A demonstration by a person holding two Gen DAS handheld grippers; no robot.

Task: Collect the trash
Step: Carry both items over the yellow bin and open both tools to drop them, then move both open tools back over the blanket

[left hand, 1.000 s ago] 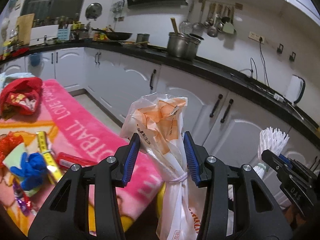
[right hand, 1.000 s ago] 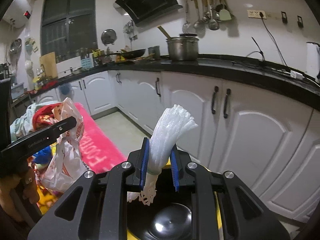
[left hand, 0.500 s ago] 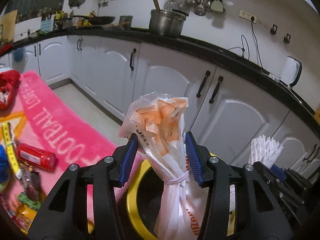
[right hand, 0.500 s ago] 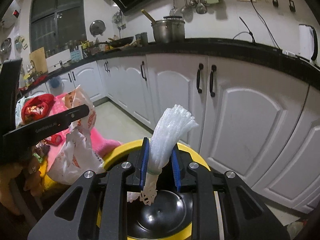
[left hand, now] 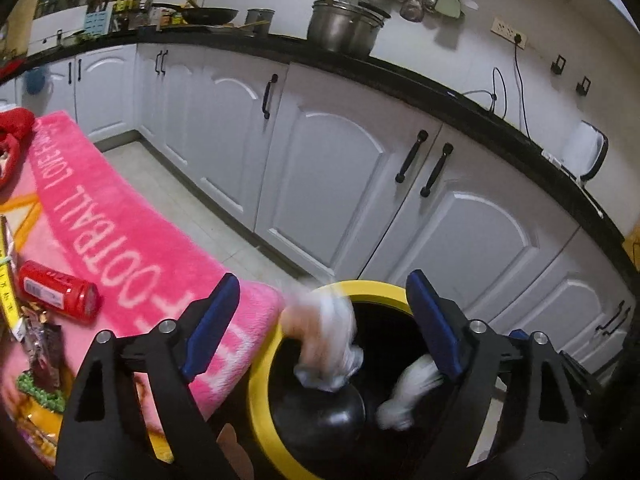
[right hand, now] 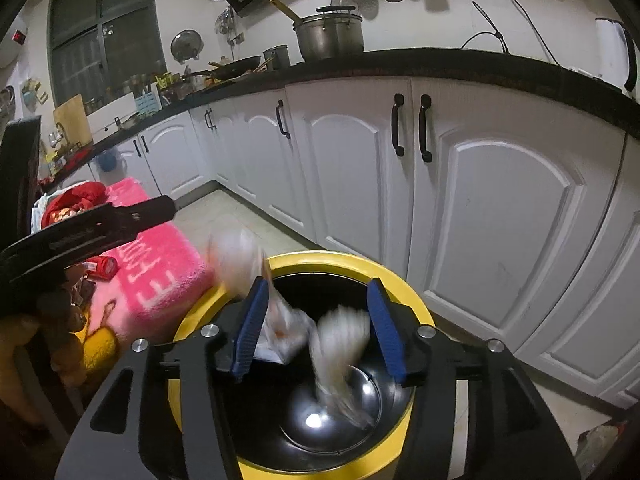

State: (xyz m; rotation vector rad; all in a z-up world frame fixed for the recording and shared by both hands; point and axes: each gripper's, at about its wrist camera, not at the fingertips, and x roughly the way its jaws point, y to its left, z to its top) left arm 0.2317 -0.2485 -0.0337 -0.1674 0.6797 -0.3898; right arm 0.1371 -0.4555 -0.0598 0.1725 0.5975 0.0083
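Note:
A round yellow bin [left hand: 256, 392] with a black inside stands on the floor beside the table; it also shows in the right wrist view [right hand: 360, 266]. My left gripper [left hand: 322, 322] is open above it, and the orange-and-white plastic bag [left hand: 324, 344] is blurred, falling into the bin. My right gripper [right hand: 320, 328] is open too, and the white foam net [right hand: 340, 344] is blurred, dropping inside. The bag also shows in the right wrist view [right hand: 280, 328], and the net in the left wrist view [left hand: 404, 396].
A pink towel [left hand: 100, 208] covers the table left of the bin, with a red bottle [left hand: 60, 292], a yellow tape measure [left hand: 8, 292] and wrappers [left hand: 44, 352] on it. White cabinets [right hand: 500, 220] under a black counter run behind the bin.
Both grippers moved over the yellow bin and opened. The plastic bag left my left gripper and the foam net left my right one; both are falling into the bin.

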